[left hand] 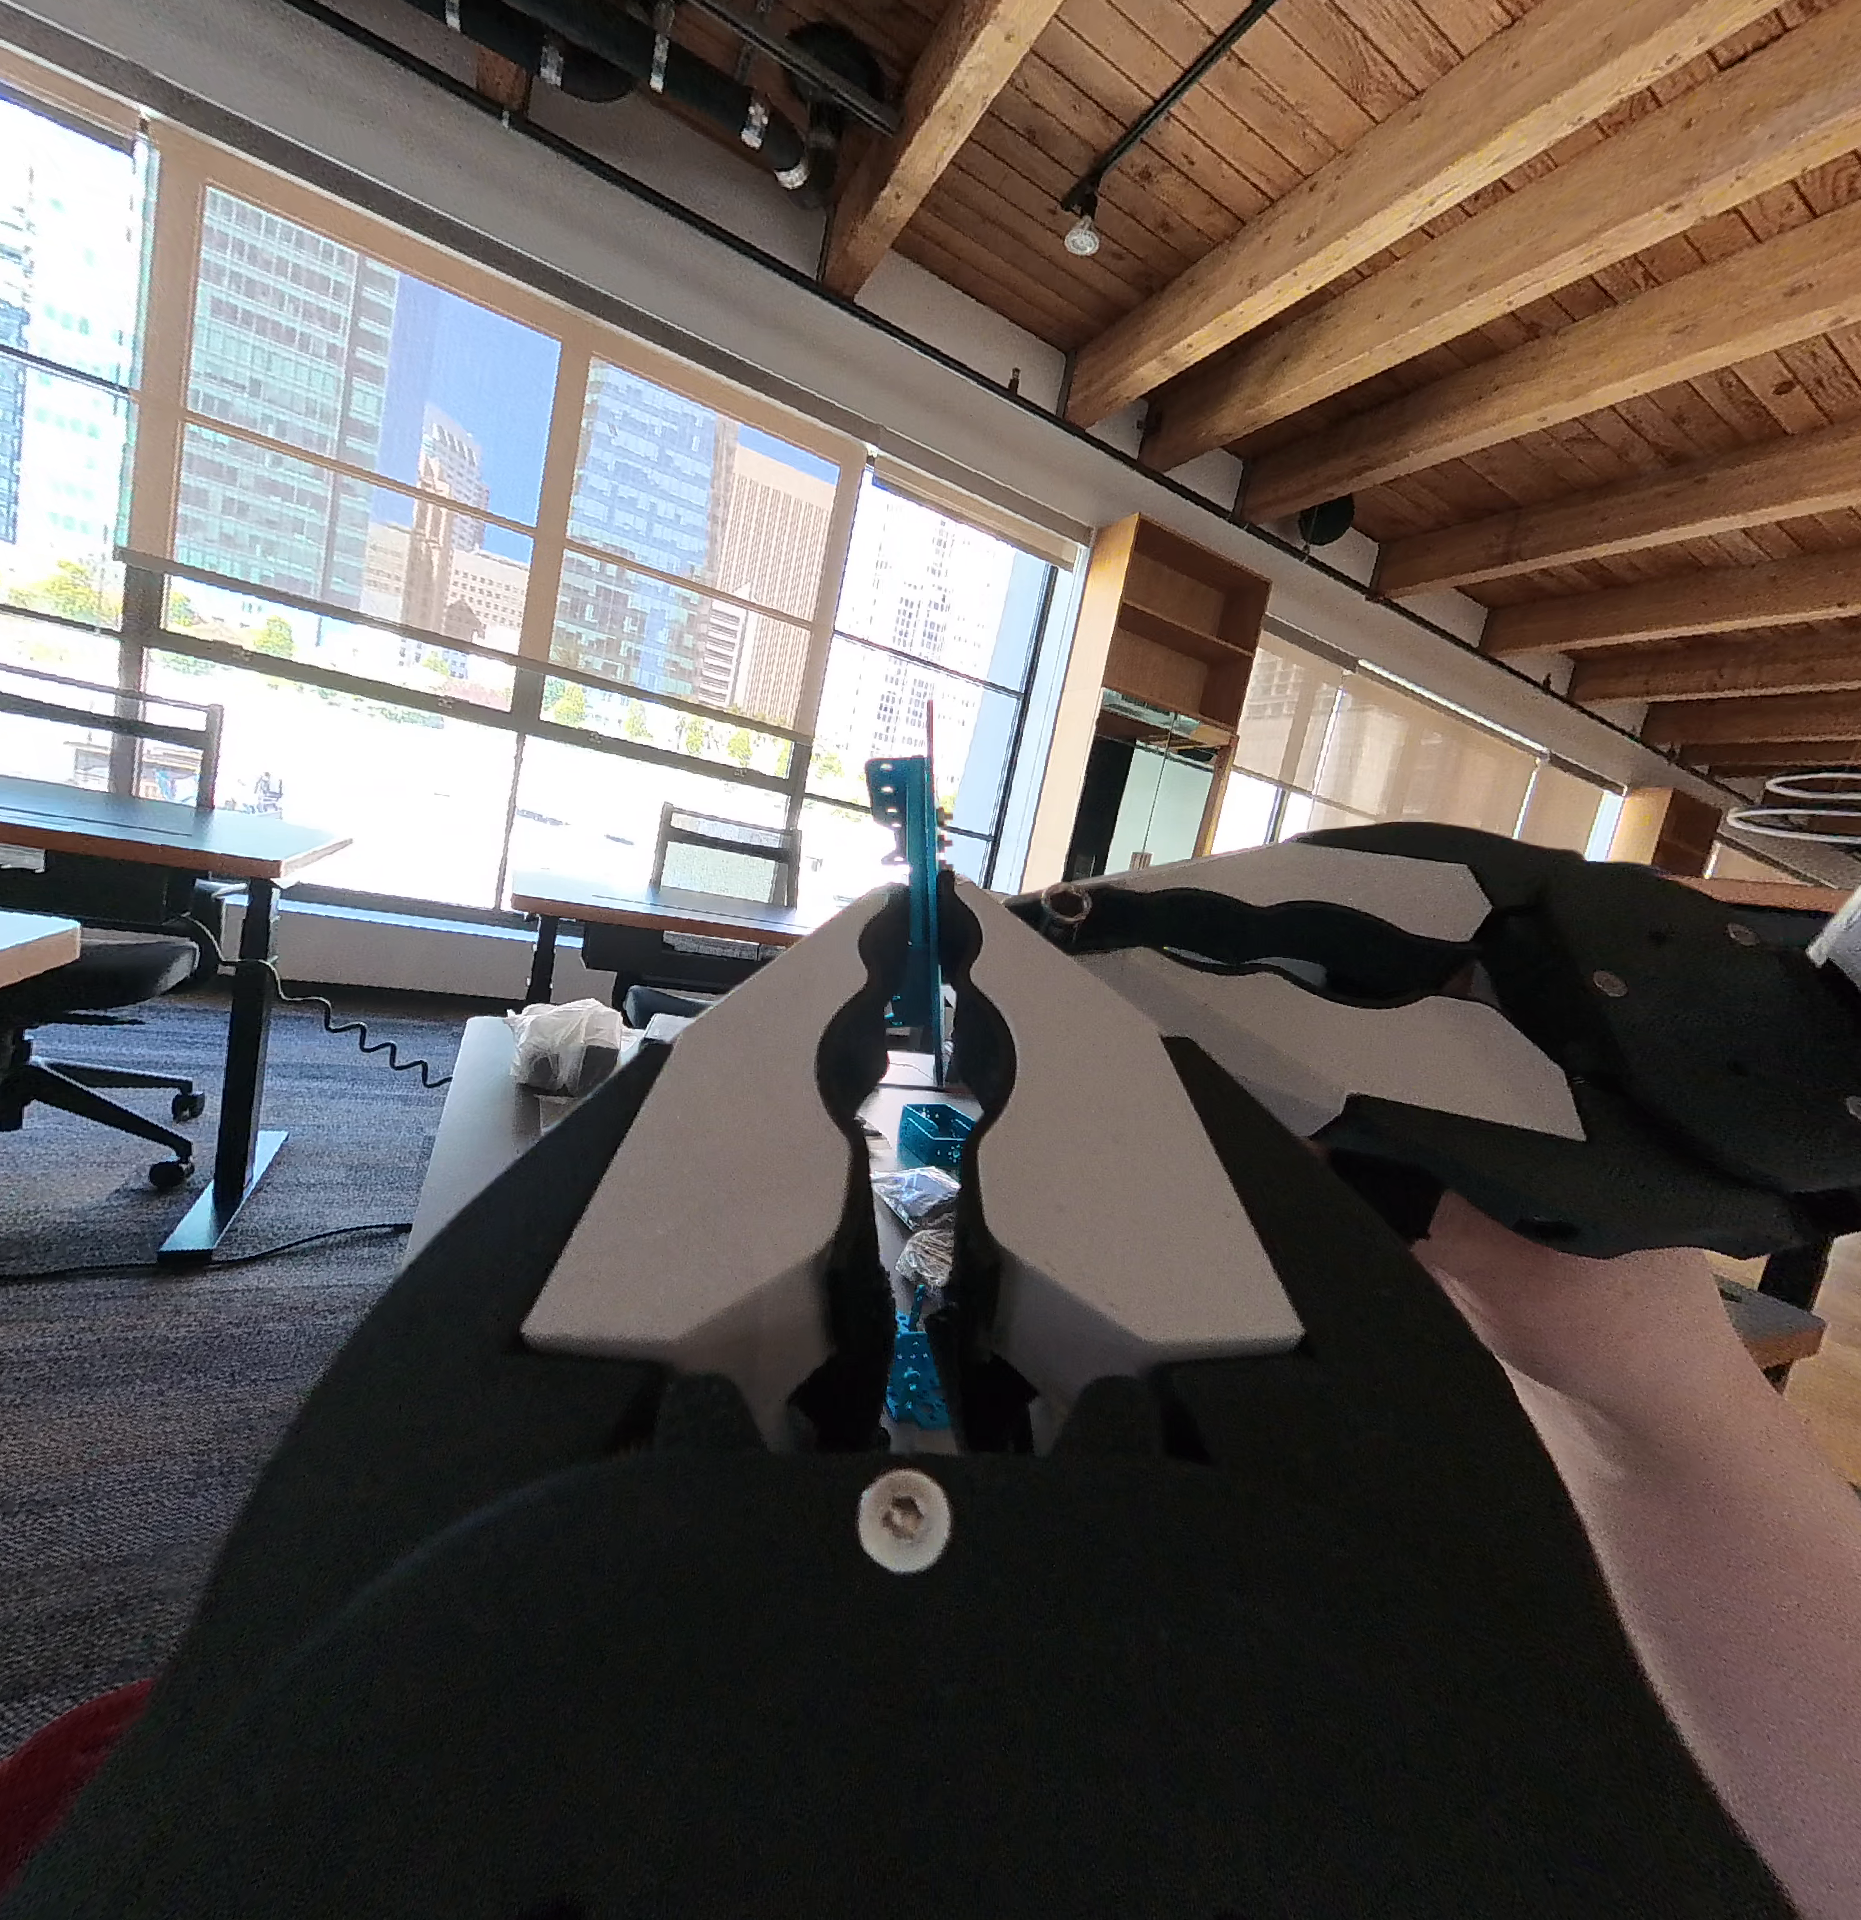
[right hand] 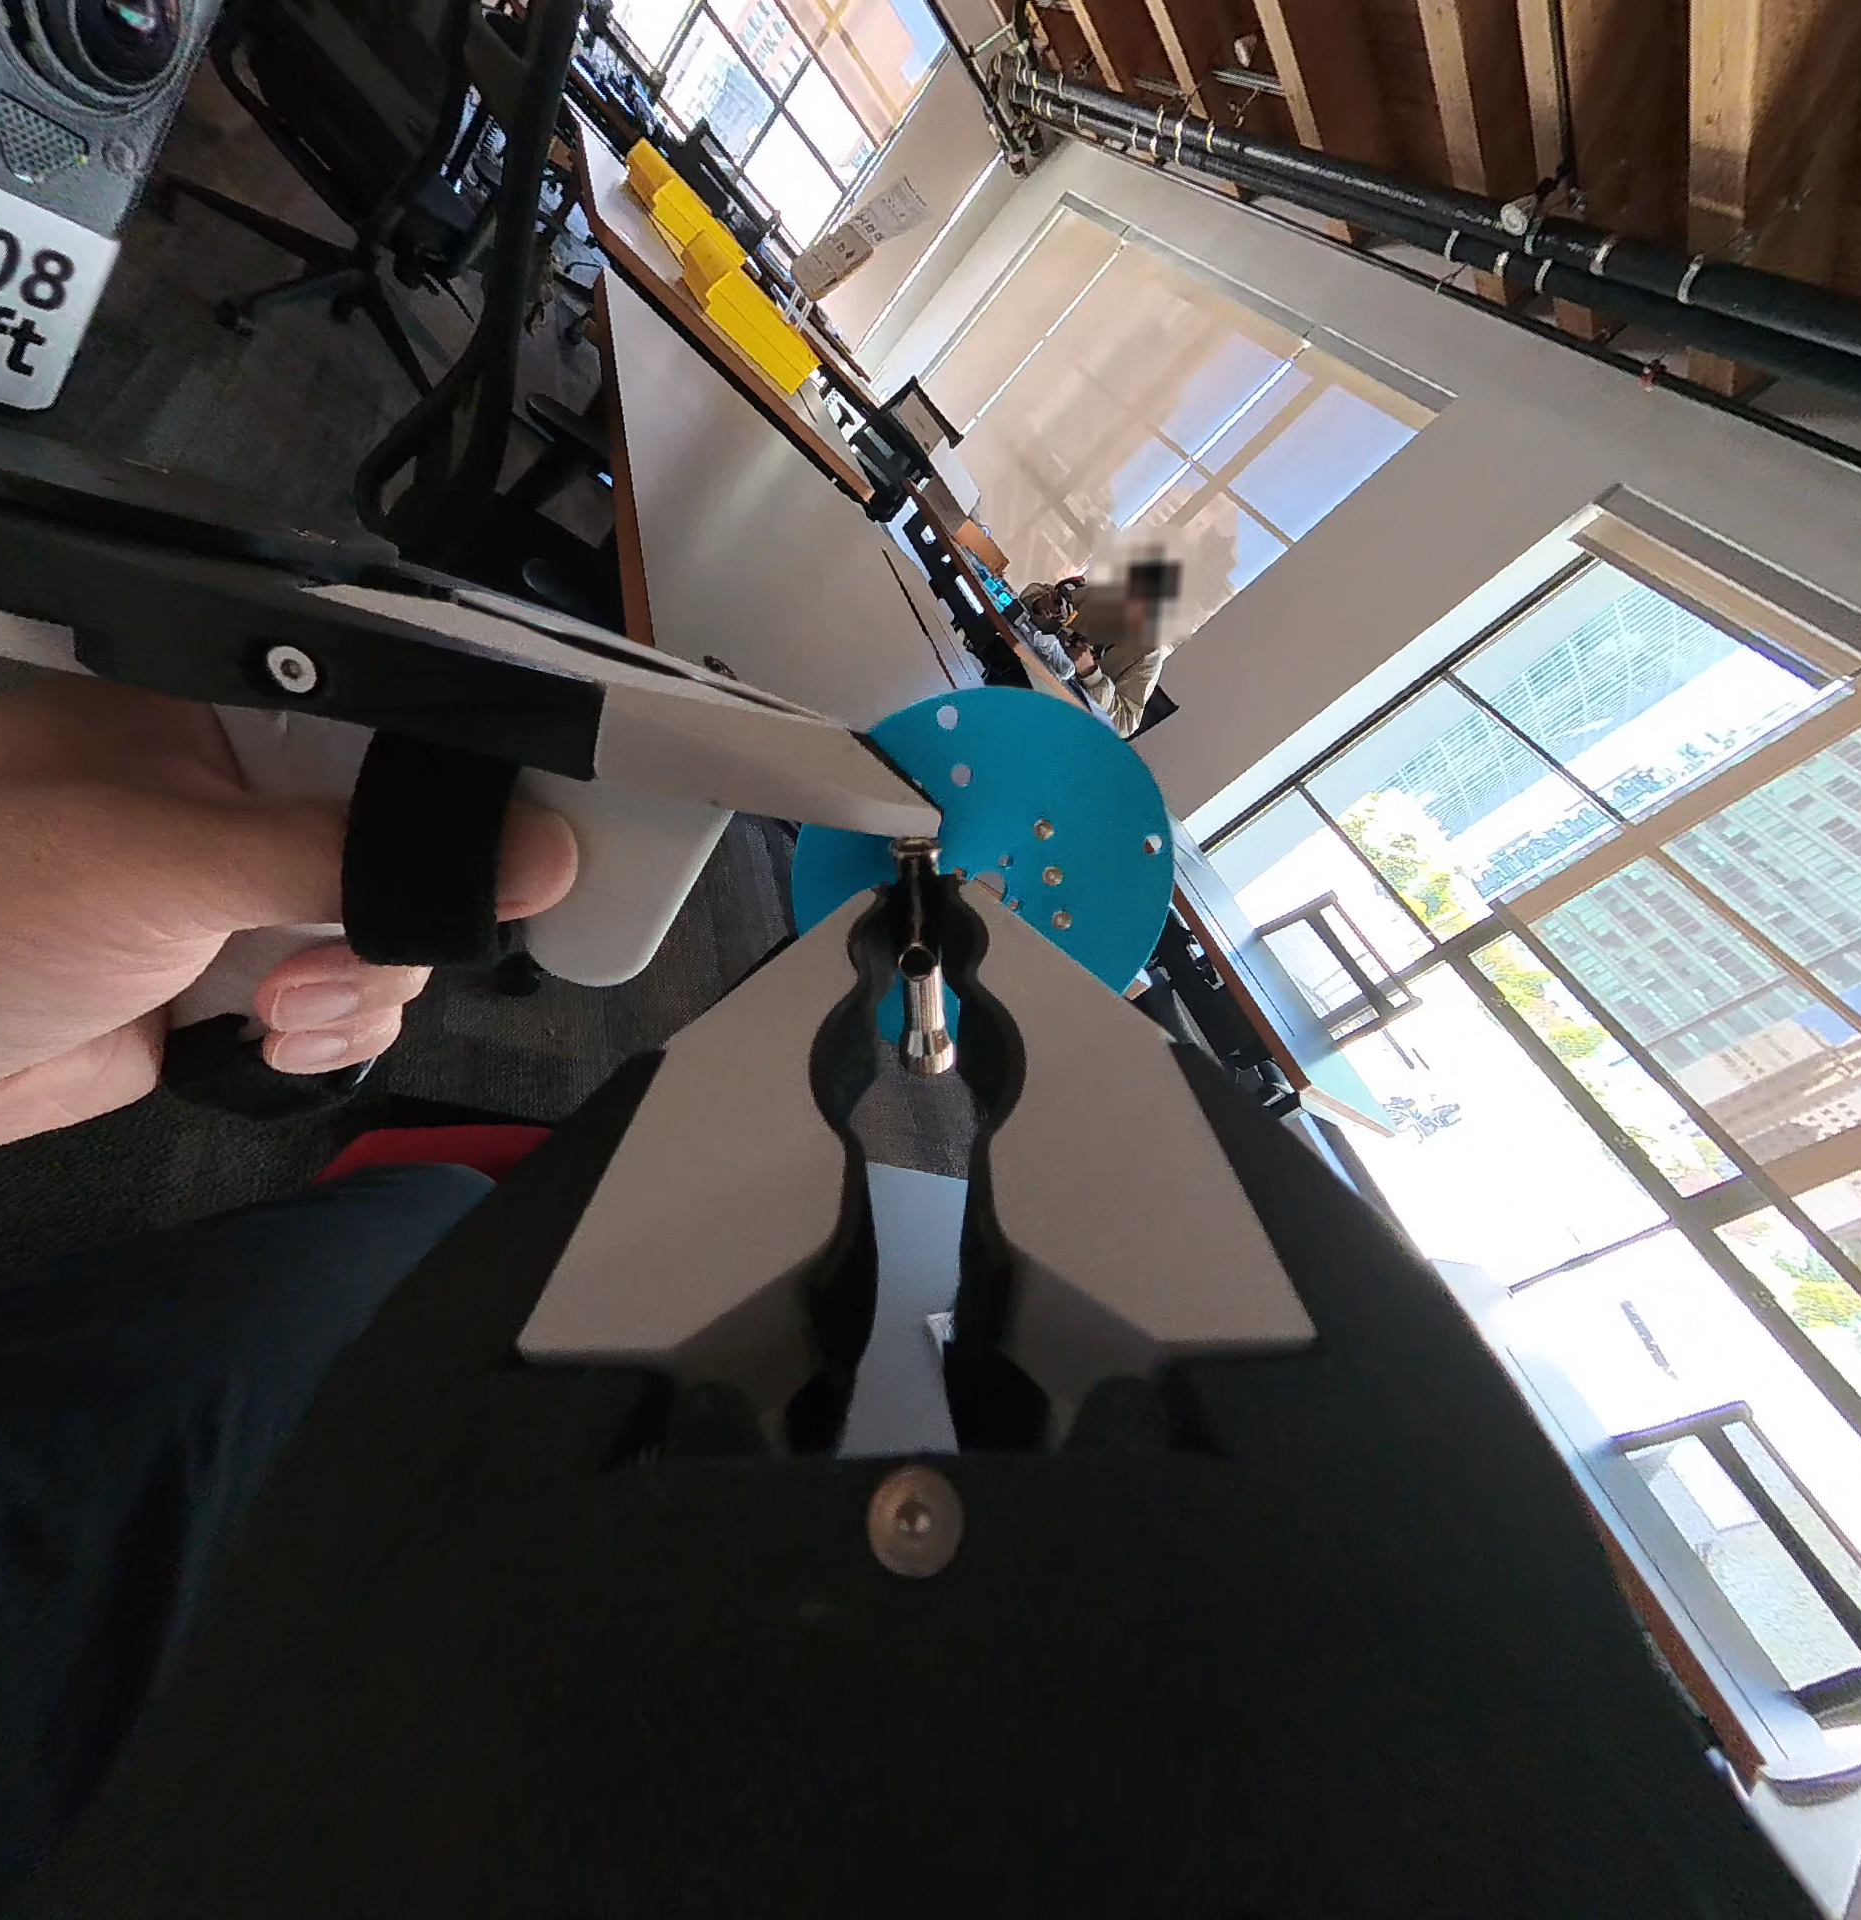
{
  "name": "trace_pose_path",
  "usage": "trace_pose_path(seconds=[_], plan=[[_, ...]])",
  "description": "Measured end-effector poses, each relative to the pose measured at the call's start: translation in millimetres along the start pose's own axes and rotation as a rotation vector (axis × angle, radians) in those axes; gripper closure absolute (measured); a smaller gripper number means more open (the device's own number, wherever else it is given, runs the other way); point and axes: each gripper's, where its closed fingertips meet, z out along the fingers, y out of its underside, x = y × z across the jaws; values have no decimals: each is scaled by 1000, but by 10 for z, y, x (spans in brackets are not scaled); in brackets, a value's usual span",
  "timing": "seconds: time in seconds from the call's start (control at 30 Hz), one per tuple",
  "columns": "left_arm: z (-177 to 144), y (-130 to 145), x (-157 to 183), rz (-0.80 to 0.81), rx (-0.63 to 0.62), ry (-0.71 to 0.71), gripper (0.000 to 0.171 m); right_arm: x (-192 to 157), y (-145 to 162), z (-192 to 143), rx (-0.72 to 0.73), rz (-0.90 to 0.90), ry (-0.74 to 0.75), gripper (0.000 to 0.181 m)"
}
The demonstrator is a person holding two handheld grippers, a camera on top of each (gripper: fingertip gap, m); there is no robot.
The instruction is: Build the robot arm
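My left gripper is shut on a blue round metal disc with several holes, seen edge-on and held up in the air. In the right wrist view the disc faces me, and the left gripper clamps its left edge. My right gripper is shut on a small silver socket tool. The tool's tip touches a small screw or post at the disc's face. In the left wrist view the right gripper comes in from the right, close beside the disc.
Below the grippers a grey table carries blue metal parts and small plastic bags. Desks and office chairs stand by large windows. Yellow bins sit on a far desk. A person sits far off. Less than 4 cm separates the two grippers' tips.
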Motion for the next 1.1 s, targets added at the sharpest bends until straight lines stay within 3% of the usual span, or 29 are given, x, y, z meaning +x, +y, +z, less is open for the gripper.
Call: trace_pose_path(seconds=[0.4,0.83,1.1], plan=[[-2,-7,44,20,4,12,169,-13,-37,30,29,-149,43,175],[-36,-11,74,-5,18,41,169,-44,-31,26,48,-139,36,175],[-28,3,74,7,22,32,169,-39,-5,39,5,-241,87,175]])
